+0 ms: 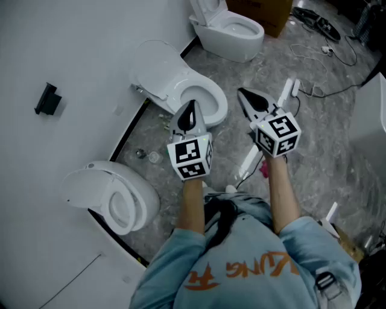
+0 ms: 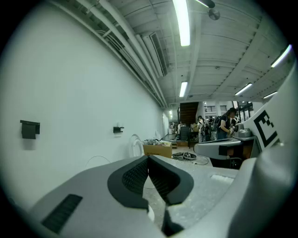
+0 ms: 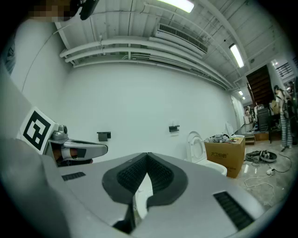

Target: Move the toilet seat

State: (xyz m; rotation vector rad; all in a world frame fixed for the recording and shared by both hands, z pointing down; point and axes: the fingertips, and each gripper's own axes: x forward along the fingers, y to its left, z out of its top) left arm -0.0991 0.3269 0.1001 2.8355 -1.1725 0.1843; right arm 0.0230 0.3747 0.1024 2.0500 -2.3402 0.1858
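1. Jaws of both the left gripper [image 1: 190, 106] and the right gripper [image 1: 243, 93] are pressed together, holding nothing.
2. Toilet seat [image 1: 214, 98] sits on the middle toilet [image 1: 158, 72], just ahead of the left gripper.
3. Closed jaws may skid off the glossy seat, letting it slam.

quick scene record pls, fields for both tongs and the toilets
left tongs: shut, empty, in line with middle toilet's bowl
right tongs: shut, empty, over floor
middle toilet: lid up against wall
near toilet: lid up
far toilet: lid up
cardboard box: beyond far toilet
task progress: no seat touched yet
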